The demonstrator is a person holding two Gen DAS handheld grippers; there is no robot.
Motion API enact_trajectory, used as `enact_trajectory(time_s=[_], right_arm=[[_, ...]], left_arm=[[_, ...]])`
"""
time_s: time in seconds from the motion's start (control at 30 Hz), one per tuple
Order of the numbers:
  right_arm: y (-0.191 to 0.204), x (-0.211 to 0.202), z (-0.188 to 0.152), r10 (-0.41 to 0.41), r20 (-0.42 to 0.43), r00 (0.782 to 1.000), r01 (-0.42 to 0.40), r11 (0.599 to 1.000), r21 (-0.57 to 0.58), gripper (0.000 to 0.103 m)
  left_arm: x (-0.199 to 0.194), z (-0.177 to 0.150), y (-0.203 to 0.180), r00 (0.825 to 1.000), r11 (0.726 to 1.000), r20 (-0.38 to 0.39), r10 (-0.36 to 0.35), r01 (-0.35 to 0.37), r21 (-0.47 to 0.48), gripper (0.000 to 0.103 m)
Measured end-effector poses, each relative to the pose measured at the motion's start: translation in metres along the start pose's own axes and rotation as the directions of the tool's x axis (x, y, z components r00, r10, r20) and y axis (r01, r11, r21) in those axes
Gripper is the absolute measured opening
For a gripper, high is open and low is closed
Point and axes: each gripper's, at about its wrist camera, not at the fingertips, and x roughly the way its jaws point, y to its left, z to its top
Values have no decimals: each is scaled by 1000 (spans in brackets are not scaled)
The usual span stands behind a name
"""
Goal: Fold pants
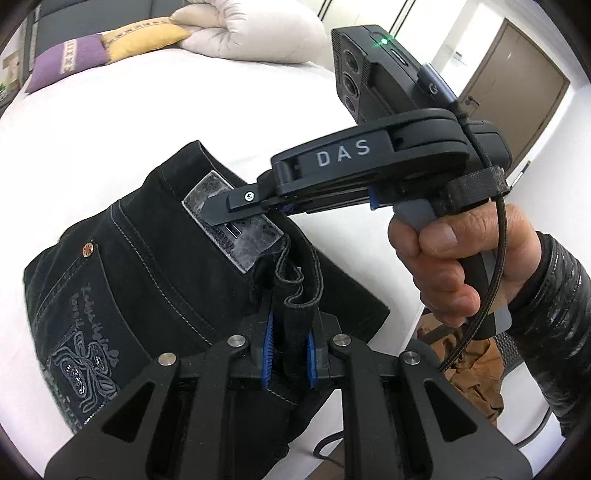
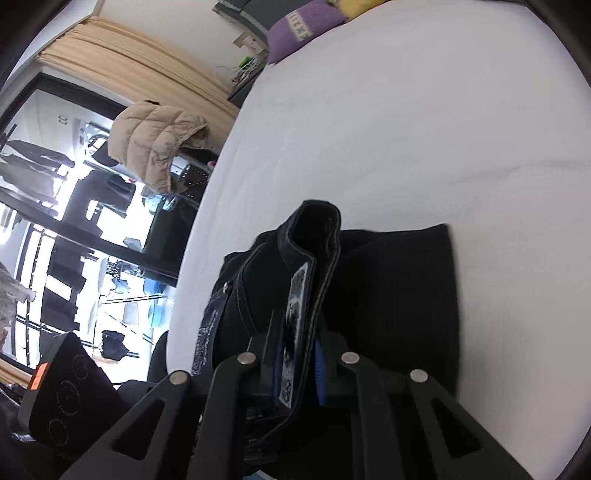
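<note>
Black pants (image 1: pixel 155 266) with grey stitching, a silver waistband patch and an embroidered back pocket lie on the white bed (image 1: pixel 129 122). My left gripper (image 1: pixel 290 350) is shut on a bunched fold of the pants' edge between its blue pads. My right gripper (image 1: pixel 221 210) reaches in from the right in the left wrist view, its fingers over the waistband patch. In the right wrist view my right gripper (image 2: pixel 297 365) is shut on the waistband at the patch, holding it upright; the rest of the pants (image 2: pixel 399 288) lies beyond.
Purple (image 1: pixel 70 62) and yellow (image 1: pixel 144 37) cushions and a white duvet (image 1: pixel 258 29) lie at the head of the bed. A beige puffer jacket (image 2: pixel 155 140) hangs beside the bed's left edge. A brown garment (image 1: pixel 469 365) sits off the bed at right.
</note>
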Motion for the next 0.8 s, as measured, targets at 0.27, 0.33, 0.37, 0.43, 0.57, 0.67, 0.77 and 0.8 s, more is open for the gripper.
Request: enact_trajectory(time_s=[0.27,0.33,0.37,0.43,0.57,0.67,0.77,0.8], right_arm=[[-25,-11,4,-39,27,999,37,998,40,12],[-30,-7,3,-44,15,999,44,998,47,12],[-32,-6,3,-42,16,999,41,998,52,12],[-36,-5,2,-39,18,999,37,997,62,12],[-40,-12,1,-59,28,998,58,997,48,12],[-40,-21,3,-81,44,996,79,996,40,12],[-46,-27,1,-88,54,995,85,995,51,12],[-49,-28,0,-90,55,994,87,995,57,12]], left_arm=[[35,-5,-16,999,1000,-45,-4,5,11,12],[43,-6,-19,999,1000,-51,-2,3,13,12],[49,-4,-25,999,1000,-50,2,-1,20,12],[57,-2,-35,999,999,-48,9,-7,38,12],[64,6,-40,999,999,-46,3,-1,51,12],[65,13,-43,999,998,-35,-2,4,70,12],[67,14,-49,1000,996,-27,-11,13,85,12],[70,12,-49,999,997,-32,-13,16,82,12]])
